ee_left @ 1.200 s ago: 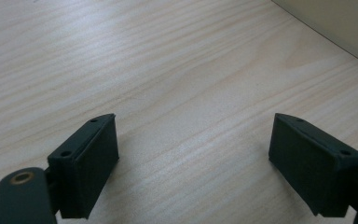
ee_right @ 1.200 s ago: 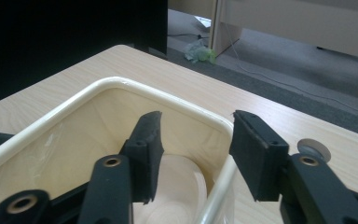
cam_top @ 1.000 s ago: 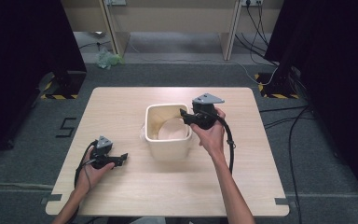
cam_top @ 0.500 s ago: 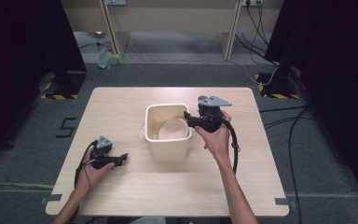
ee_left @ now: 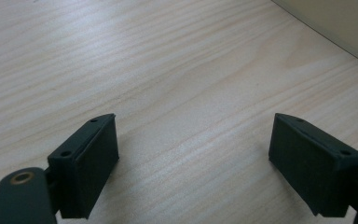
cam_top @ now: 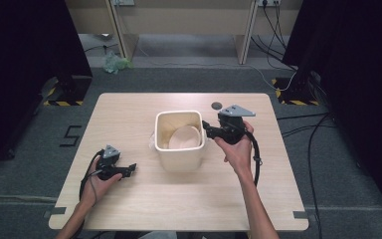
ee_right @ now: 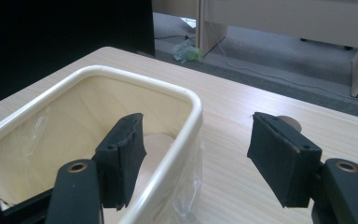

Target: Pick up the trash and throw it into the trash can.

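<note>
Table (cam_top: 129, 114): pale wood-grain top, the largest item, bearing everything below. Bin (cam_top: 179, 158): cream, square with rounded corners, standing upright near the middle of the table; a thin clear plastic liner (ee_right: 186, 186) clings to its wall and drapes over the rim, and a pale round disc (cam_top: 185, 138) lies at its bottom. Right gripper (cam_top: 208, 127): black, with a grey three-cornered plate on top and a cable trailing back along the forearm, held at the bin's right-hand wall; its jaws have just been opening and now stand apart, one inside the bin and one outside, with the rim between them and no pad pressing on it as seen in the right gripper view (ee_right: 196, 158). Left gripper (cam_top: 131, 168): black, resting low over the table to the left of the bin and well apart from it; jaws wide apart with bare wood between them (ee_left: 193, 163), and a corner of the bin's wall shows at the upper right of that view. Small dark round mark (cam_top: 217, 105): on the table just beyond the bin's far right corner.
</note>
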